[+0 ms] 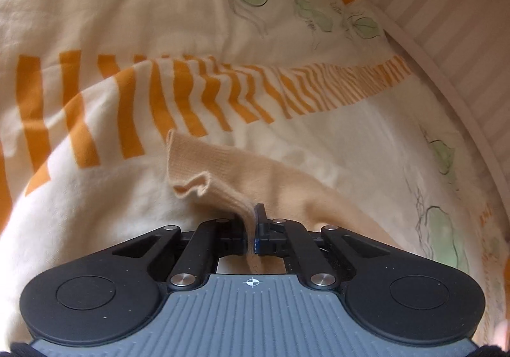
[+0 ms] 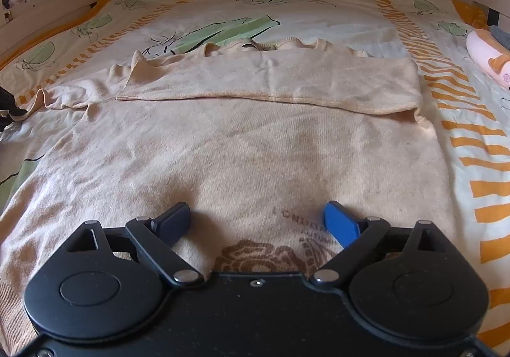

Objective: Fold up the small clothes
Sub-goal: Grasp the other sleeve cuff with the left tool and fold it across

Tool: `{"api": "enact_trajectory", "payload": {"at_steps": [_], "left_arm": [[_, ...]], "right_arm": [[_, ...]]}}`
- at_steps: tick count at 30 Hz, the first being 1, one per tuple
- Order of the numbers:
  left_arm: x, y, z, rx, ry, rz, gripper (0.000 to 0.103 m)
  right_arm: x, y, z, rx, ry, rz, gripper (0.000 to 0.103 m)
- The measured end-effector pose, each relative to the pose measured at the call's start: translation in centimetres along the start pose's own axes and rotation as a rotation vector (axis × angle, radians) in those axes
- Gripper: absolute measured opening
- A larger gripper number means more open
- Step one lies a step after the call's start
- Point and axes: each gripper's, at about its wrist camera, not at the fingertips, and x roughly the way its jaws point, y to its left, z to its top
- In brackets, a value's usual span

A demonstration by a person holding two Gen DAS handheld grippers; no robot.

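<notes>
left gripper [image 1: 253, 223] clamping a sleeve cuff [image 1: 204, 168] of the beige sweater [image 2: 242, 146], cuff sticking up just ahead of its fingers, right gripper [image 2: 257, 219] hovering with jaws spread wide, sweater body lying flat directly beneath and ahead, on the bedsheet [image 2: 366, 22]

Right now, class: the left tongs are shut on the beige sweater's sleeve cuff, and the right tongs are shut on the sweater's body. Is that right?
Not quite. The right tongs are open, hanging over the sweater and gripping nothing, as the right wrist view shows. The left tongs are indeed shut on the sleeve cuff.
</notes>
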Motion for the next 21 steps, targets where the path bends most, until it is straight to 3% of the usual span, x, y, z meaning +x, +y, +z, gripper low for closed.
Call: {"api": "enact_trajectory", "payload": {"at_steps": [2, 6, 12, 17, 21], "left_arm": [[-1.6, -1.3, 0.5, 0.053, -0.055, 0.004, 0.003], [-5.6, -5.9, 2.4, 0.156, -0.134, -0.061, 0.003], [-12.8, -18.6, 3.2, 0.447, -0.243, -0.213, 0.003], [-17.2, -27.7, -0.6, 0.547, -0.245, -0.403, 0.003], [-17.4, -34.1, -7.0, 0.676, -0.196, -0.513, 0.003]], "right_arm": [[0.0, -0.1, 0.0, 0.004, 0.0, 0.005, 0.093], [-0.1, -0.4, 0.1, 0.015, -0.005, 0.02, 0.093], [-0.5, -1.2, 0.2, 0.048, -0.014, 0.066, 0.093], [-1.4, -2.4, 0.5, 0.101, -0.025, 0.103, 0.089], [-2.9, -4.0, 0.5, 0.154, -0.054, 0.103, 0.089]]}}
